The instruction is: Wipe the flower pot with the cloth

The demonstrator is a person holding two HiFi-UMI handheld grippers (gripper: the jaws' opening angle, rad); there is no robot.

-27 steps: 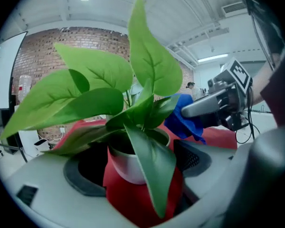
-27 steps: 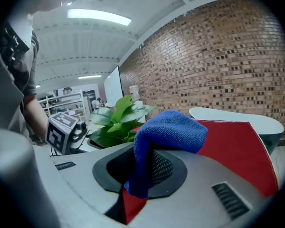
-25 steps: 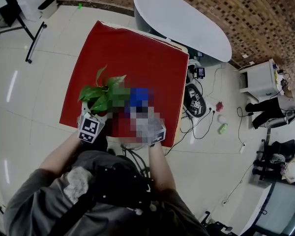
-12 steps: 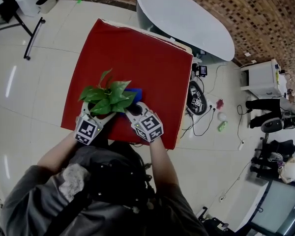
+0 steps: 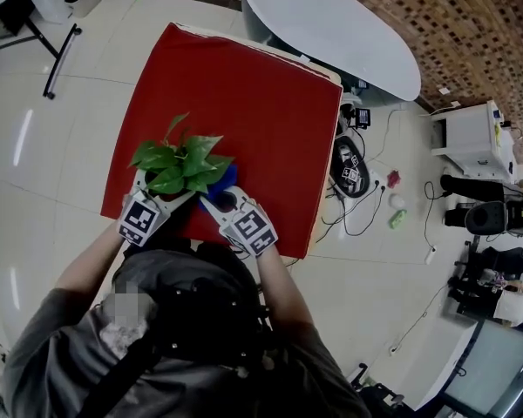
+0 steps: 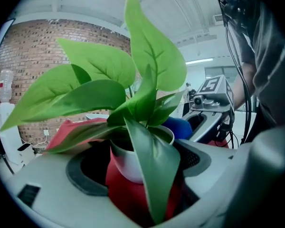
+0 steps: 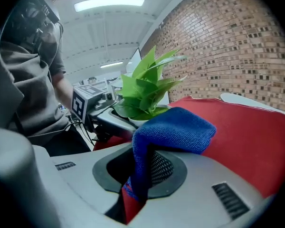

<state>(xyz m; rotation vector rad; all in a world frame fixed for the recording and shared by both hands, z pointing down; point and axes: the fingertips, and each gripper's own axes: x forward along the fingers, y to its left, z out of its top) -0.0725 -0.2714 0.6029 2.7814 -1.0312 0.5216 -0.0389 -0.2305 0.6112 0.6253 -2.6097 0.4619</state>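
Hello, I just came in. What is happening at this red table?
A person works with a gripper in each hand over a red table. The left gripper has its jaws on either side of a white flower pot with a leafy green plant, steadying it on the table. The right gripper is clamped on a folded blue cloth and holds it right beside the pot. Whether the cloth touches the pot is not clear.
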